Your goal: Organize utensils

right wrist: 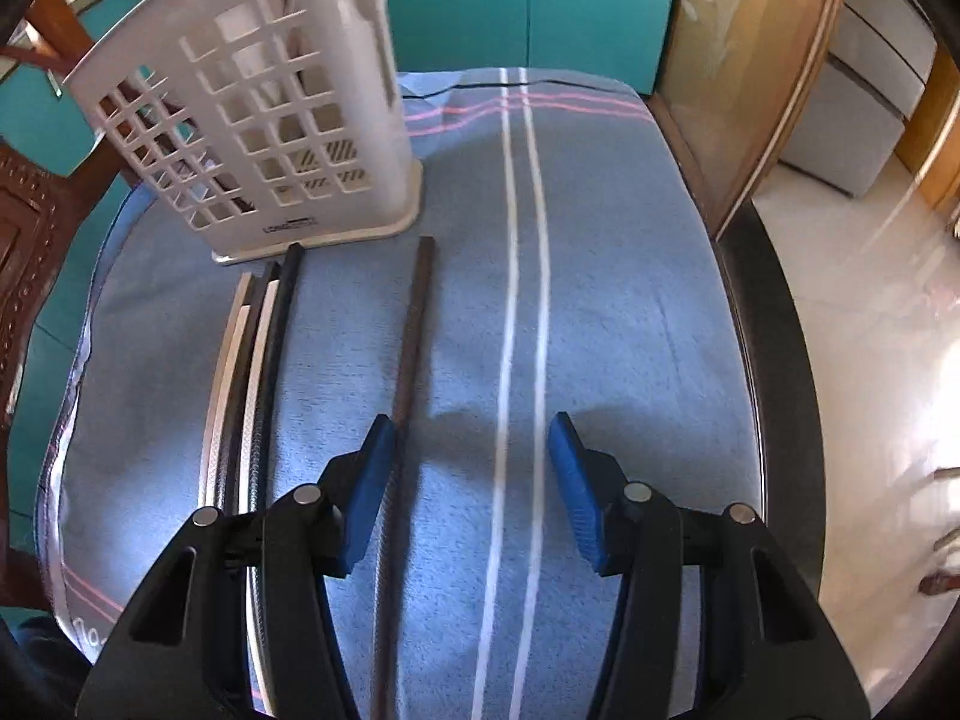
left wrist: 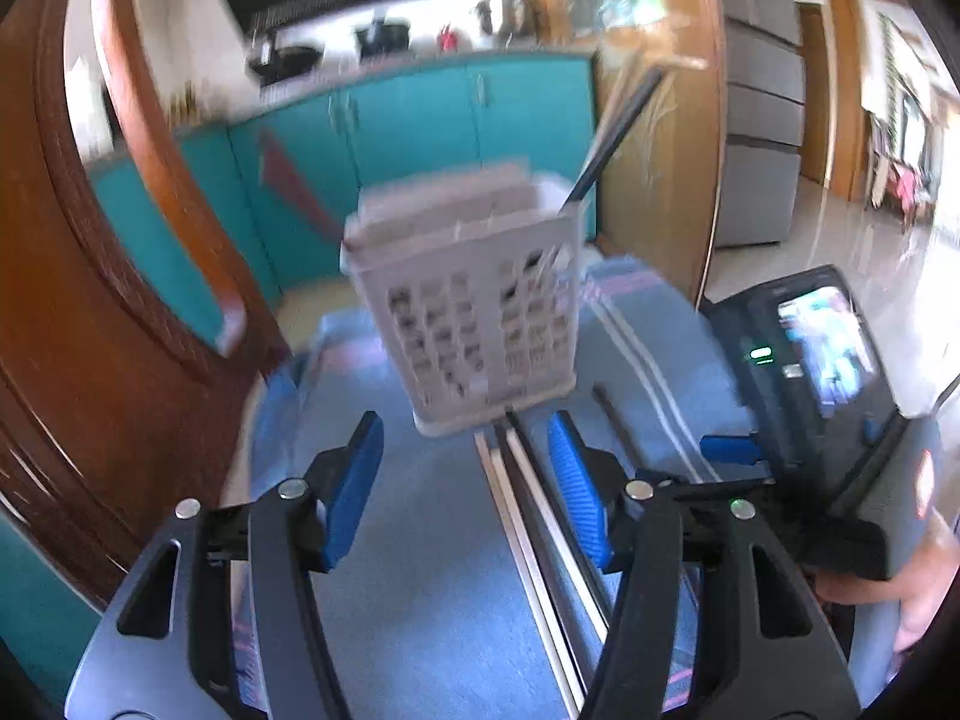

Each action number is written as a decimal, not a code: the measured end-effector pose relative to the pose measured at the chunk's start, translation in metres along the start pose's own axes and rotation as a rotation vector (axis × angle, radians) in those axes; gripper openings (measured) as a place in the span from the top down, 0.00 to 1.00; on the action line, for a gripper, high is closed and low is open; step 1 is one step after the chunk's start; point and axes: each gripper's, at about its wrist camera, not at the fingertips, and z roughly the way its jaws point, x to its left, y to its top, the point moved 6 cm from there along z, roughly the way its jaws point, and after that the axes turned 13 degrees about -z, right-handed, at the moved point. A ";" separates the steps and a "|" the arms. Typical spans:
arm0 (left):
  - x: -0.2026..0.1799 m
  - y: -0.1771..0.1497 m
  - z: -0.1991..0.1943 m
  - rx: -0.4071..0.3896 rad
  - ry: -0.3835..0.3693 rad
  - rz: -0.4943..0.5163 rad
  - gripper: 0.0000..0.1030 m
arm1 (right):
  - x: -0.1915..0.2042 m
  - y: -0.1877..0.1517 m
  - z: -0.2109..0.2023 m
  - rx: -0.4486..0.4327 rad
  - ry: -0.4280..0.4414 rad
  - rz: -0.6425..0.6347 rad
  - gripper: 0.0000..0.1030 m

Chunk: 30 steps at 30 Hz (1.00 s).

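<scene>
A white slotted utensil holder [left wrist: 474, 306] stands on the blue towel [left wrist: 420, 570] with a dark chopstick [left wrist: 618, 132] sticking out of it. In front of it lie several dark and pale chopsticks [left wrist: 540, 534] side by side. My left gripper [left wrist: 468, 474] is open and empty, just short of the holder, above the chopsticks. In the right wrist view the holder [right wrist: 270, 114] is at upper left, the chopstick bundle [right wrist: 252, 384] lies left, and a single brown chopstick [right wrist: 411, 336] lies beside my left fingertip [right wrist: 375, 456]. My right gripper [right wrist: 471, 468] is open and empty above the towel [right wrist: 630, 330].
The right gripper's body with its screen [left wrist: 828, 354] sits at the right of the left wrist view. A wooden chair back [left wrist: 90, 312] stands left. The table's dark edge [right wrist: 774, 360] runs down the right, with a glass panel [right wrist: 738, 78] behind. Teal cabinets [left wrist: 408, 120] lie beyond.
</scene>
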 end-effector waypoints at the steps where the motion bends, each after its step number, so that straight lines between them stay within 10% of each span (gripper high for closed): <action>1: 0.006 -0.003 0.009 0.049 -0.003 -0.036 0.44 | 0.000 0.000 0.000 0.000 0.000 0.000 0.49; 6: 0.036 -0.024 0.055 0.300 -0.047 -0.212 0.44 | 0.006 -0.004 0.000 0.010 -0.025 -0.042 0.50; 10: 0.036 -0.038 0.071 0.375 -0.073 -0.252 0.44 | 0.001 -0.006 -0.003 0.028 -0.049 -0.028 0.94; 20: 0.008 -0.054 0.088 0.428 -0.086 -0.172 0.47 | -0.018 -0.007 -0.003 0.036 -0.001 0.038 0.91; 24: 0.005 -0.053 0.089 0.435 -0.119 -0.188 0.83 | -0.022 -0.007 -0.003 0.037 0.005 0.048 0.87; 30: 0.011 -0.051 0.088 0.437 -0.116 -0.186 0.83 | -0.019 -0.006 -0.004 0.036 0.003 0.045 0.79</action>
